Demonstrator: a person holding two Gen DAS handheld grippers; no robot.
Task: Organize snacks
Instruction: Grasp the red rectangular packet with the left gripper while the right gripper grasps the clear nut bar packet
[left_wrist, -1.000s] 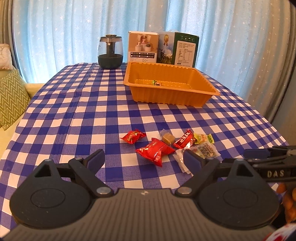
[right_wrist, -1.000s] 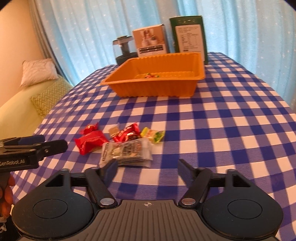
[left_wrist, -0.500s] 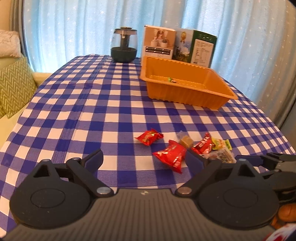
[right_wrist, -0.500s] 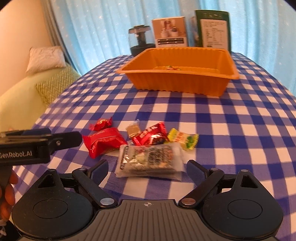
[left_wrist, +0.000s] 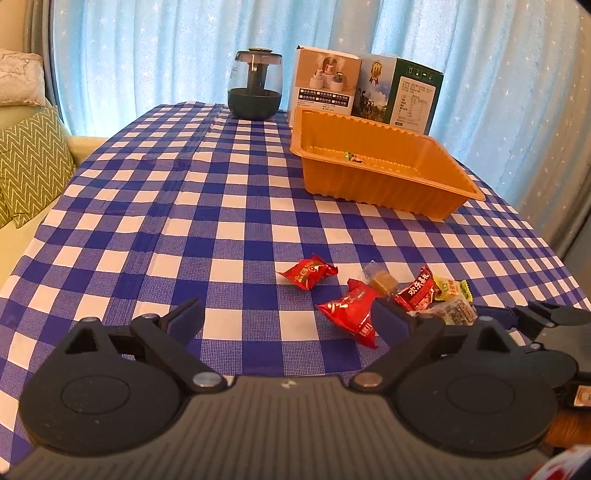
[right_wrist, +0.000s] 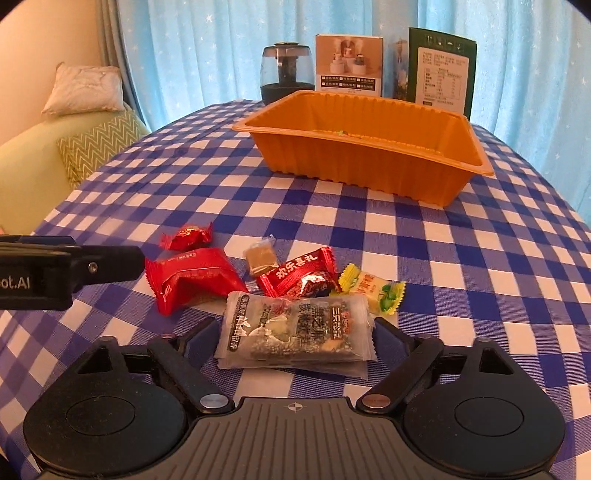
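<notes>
Snacks mostly lie loose on the surface (right_wrist: 461, 251); one sweet (left_wrist: 352, 157) sits in the orange tray (right_wrist: 369, 162). Right tongs (right_wrist: 293, 338) gape around the clear packet (right_wrist: 295, 334), left tongs (left_wrist: 288, 319) open, empty.

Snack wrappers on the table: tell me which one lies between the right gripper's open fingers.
The clear packet with dark print, nearest the right gripper. It is the only see-through flat pack; the red wrappers lie farther off.

A dark glass jar (left_wrist: 255, 88) and two upright boxes (left_wrist: 364, 92) stand before blue curtains (left_wrist: 147, 48).
</notes>
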